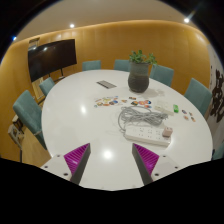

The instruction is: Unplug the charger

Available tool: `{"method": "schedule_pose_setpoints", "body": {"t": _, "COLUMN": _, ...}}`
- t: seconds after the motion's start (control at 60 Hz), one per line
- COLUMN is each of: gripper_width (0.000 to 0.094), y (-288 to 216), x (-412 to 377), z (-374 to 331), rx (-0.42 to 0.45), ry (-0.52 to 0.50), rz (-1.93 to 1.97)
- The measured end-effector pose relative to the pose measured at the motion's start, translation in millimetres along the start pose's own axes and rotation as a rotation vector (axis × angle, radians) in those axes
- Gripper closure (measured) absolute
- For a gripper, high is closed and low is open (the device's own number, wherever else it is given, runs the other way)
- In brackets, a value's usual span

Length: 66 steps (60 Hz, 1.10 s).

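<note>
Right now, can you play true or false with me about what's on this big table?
1. A white power strip lies on the white table, just ahead of the gripper. True.
2. The gripper's fingers are squeezing the power strip. False: they are open and hold nothing, short of it.
3. A potted plant stands on the table beyond the power strip. True.
4. The screen on the wall shows a cartoon. False: it is dark.
5. Teal chairs stand around the table. True.
6. A white cable lies piled beside the power strip. True.
</note>
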<state>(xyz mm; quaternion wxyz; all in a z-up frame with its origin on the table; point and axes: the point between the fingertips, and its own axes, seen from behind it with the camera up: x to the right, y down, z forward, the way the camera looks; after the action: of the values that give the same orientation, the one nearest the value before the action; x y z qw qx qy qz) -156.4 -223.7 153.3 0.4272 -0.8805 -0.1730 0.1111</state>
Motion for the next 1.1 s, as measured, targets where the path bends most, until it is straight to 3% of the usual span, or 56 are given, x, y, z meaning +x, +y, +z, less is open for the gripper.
{"method": "schedule_pose_setpoints", "body": {"t": 0.25, "gripper_width": 0.0061, "y": 64, "x": 50, "z": 17, "rx": -0.057, "ry": 0.049, "rz": -0.017}}
{"method": "schedule_pose_setpoints", "body": {"t": 0.433, "gripper_width": 0.0062, "y": 101, "x": 130, "z": 25, "rx": -0.096, "ry": 0.187, "rz": 0.038}}
{"method": "schedule_pose_setpoints", "body": {"t": 0.783, "gripper_width": 0.0075, "y": 23, "x": 258, "z": 131, "rx": 0.098, "ry": 0.400, "rz": 0.243}}
{"method": "schedule_pose_setpoints", "body": {"t": 0.867, "gripper_width": 0.0165, "y": 8, "x": 278, "z": 153, "rx": 0.121, "ry": 0.406, "rz": 0.266}}
{"method": "schedule_pose_setpoints", "body": {"t": 1.033, "gripper_width": 0.0544, "y": 4, "x": 284, "z": 185, "rx": 0.109, "ry": 0.408, "rz": 0.233}}
{"method": "schedule_pose_setpoints", "body": {"t": 1.1, "gripper_width": 0.0597, "y": 4, "x": 284, "z": 186, "rx": 0.118, "ry": 0.422, "rz": 0.198}}
